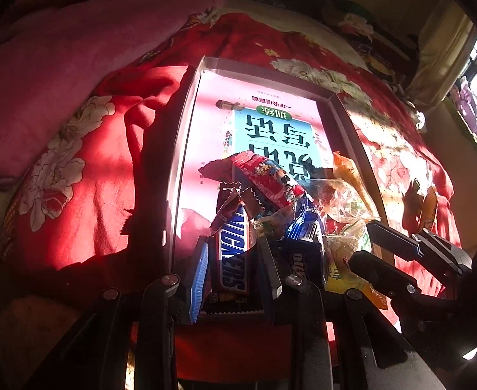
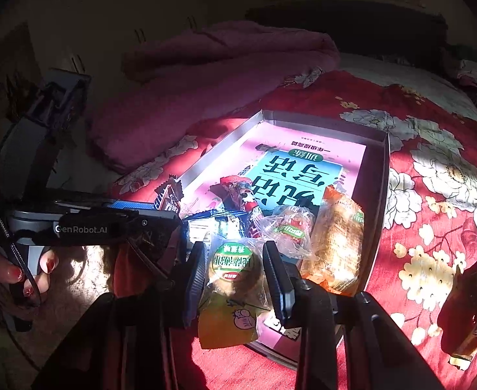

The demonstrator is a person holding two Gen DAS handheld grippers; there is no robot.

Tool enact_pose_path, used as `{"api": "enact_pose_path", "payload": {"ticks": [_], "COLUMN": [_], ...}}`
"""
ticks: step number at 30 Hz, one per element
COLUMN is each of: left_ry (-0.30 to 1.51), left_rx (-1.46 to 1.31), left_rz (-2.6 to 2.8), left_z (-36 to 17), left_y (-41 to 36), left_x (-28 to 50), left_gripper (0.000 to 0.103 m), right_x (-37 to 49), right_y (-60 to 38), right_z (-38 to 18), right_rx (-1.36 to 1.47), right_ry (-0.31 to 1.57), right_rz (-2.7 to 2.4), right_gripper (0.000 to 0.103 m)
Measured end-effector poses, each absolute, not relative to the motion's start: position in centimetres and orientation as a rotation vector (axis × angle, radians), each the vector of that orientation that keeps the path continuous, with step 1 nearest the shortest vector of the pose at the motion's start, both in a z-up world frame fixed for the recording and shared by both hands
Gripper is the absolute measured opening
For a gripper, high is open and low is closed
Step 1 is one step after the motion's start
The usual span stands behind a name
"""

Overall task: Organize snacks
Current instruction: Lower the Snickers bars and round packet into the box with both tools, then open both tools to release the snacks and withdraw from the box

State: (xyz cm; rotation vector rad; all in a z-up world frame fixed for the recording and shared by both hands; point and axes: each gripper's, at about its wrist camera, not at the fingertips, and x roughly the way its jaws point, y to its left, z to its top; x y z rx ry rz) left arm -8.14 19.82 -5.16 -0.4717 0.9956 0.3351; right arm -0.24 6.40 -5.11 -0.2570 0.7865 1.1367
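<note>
**A:** Red floral bedspread (image 2: 433, 195) is your work surface, with a pink blanket (image 2: 205, 74) bunched at its far side. What's sitting on it?

**B:** You've got a shallow grey box lid (image 2: 383, 175) lying flat on the spread, used as a tray. A pink and teal book (image 2: 303, 169) covers its floor, title upside down to you. The snacks are heaped at the near end of the tray, on top of the book.

**A:** Which ones can you make out?

**B:** Right side of the tray: an orange pack of biscuits (image 2: 334, 243). Beside it a clear-wrapped pastry (image 2: 290, 230). Further back, a red wrapped snack (image 2: 238, 191) lies on the book. One brown packet (image 2: 469, 305) sits off the tray, out on the spread to your right.

**A:** Left gripper?

**B:** Your left gripper (image 1: 233, 266) is clamped on a Snickers bar (image 1: 233, 253), which stands between the fingers at the near-left corner of the tray. A dark blue bar (image 1: 303, 260) sits just right of it.

**A:** Right gripper?

**B:** Your right gripper (image 2: 238, 279) has its jaws around a round cake in a clear and yellow wrapper (image 2: 233, 276), green label up. Both pads touch the wrapper, so it's pinched. That cake is at the near edge of the tray, its yellow end hanging over onto the spread.
</note>
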Motion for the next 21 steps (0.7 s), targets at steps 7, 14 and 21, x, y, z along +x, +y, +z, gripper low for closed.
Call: {"api": "enact_pose_path", "payload": {"ticks": [7, 14, 21], "left_ry": [0.995, 1.004, 1.001], "left_rx": [-0.474, -0.471, -0.457], "left_rz": [0.332, 0.325, 0.344], "left_z": [-5.2, -5.2, -5.0], "left_y": [19.8, 19.6, 19.6], "left_x": [-8.0, -7.8, -7.8], "left_gripper": [0.029, 0.031, 0.045], "right_x": [0.1, 0.6, 1.3], "right_y": [5.5, 4.5, 3.3], "right_z": [-4.7, -4.3, -3.9], "right_rx": [-0.23, -0.21, -0.176], "right_ry": [0.783, 0.776, 0.769], "right_rz": [1.125, 1.096, 1.063], "right_gripper": [0.037, 0.041, 0.042]}}
